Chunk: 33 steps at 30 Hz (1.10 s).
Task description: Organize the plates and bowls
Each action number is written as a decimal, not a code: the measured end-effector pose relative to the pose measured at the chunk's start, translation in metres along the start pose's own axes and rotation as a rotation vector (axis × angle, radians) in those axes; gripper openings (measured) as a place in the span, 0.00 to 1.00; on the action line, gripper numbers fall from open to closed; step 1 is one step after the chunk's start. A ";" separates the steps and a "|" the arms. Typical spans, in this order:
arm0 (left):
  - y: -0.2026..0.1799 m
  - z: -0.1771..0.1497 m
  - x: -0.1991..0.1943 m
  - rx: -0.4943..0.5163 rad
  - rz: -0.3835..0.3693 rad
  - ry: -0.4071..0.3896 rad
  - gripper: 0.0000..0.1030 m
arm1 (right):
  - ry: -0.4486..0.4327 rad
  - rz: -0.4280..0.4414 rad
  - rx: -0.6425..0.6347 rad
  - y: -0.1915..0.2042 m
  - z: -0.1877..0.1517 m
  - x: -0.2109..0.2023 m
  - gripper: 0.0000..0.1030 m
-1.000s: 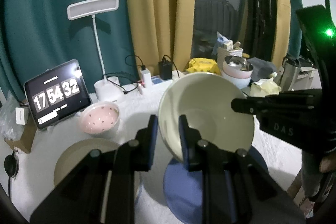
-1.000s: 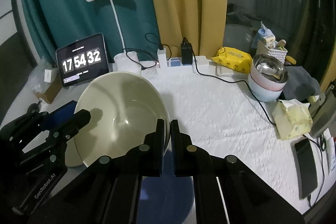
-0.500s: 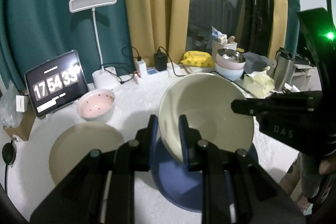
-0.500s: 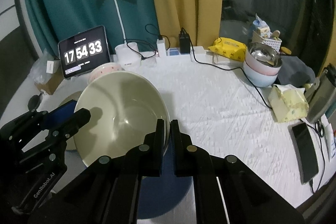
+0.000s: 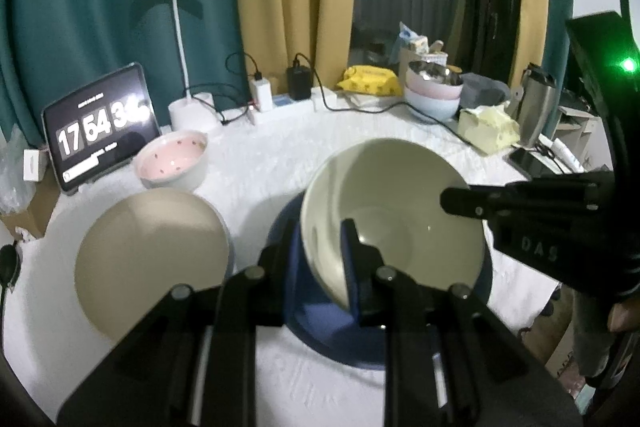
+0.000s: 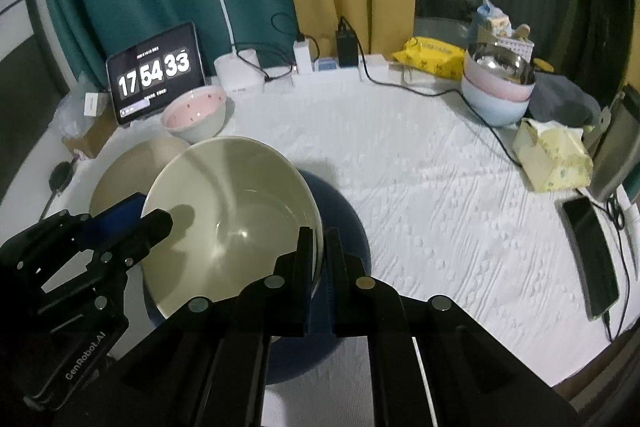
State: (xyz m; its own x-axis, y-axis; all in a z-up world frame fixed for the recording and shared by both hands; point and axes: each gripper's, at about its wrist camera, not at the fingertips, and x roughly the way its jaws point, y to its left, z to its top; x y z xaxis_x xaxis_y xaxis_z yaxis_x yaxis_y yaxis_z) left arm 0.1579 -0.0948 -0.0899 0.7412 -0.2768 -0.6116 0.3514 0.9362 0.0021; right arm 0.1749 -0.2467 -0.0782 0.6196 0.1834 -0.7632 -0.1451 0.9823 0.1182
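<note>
Both wrist cameras peer down along their fingers, close over the table (image 5: 256,163) — left from the left, right opposite — sharing the cream bowl (image 5: 394,223), blue plate (image 6: 340,211) and tablet clock (image 6: 154,71).

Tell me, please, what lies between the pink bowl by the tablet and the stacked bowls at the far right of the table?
Between the pink bowl and the stacked bowls, the right wrist view shows bare white tablecloth, crossed near the stack by a black cable.
</note>
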 end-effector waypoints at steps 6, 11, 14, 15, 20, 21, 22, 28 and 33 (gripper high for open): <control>-0.001 -0.012 0.010 0.005 0.005 0.040 0.20 | 0.039 0.007 0.010 -0.001 -0.011 0.014 0.06; -0.001 -0.018 0.017 -0.001 0.007 0.066 0.20 | 0.070 0.014 0.014 -0.002 -0.016 0.025 0.06; 0.001 -0.020 0.022 -0.003 0.008 0.081 0.20 | 0.080 0.015 0.012 -0.002 -0.017 0.030 0.06; 0.001 -0.021 0.023 -0.005 0.008 0.086 0.20 | 0.083 0.014 0.012 -0.002 -0.017 0.031 0.06; 0.000 -0.022 0.026 0.004 0.014 0.090 0.20 | 0.083 0.010 0.009 -0.002 -0.015 0.033 0.06; 0.000 -0.022 0.026 0.004 0.014 0.091 0.20 | 0.083 0.010 0.009 -0.002 -0.015 0.033 0.06; 0.000 -0.022 0.027 0.003 0.015 0.092 0.20 | 0.083 0.009 0.007 -0.002 -0.015 0.033 0.06; 0.002 -0.021 0.030 0.005 0.021 0.102 0.22 | 0.082 0.008 0.001 -0.001 -0.012 0.035 0.07; 0.001 -0.021 0.032 0.010 0.027 0.105 0.23 | 0.081 0.011 0.004 -0.001 -0.012 0.035 0.07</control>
State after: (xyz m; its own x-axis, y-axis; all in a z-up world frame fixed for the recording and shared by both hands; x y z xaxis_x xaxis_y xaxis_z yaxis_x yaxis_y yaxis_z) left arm 0.1699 -0.0978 -0.1265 0.6870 -0.2264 -0.6904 0.3379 0.9408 0.0277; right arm 0.1873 -0.2418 -0.1124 0.5539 0.1905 -0.8105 -0.1482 0.9805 0.1292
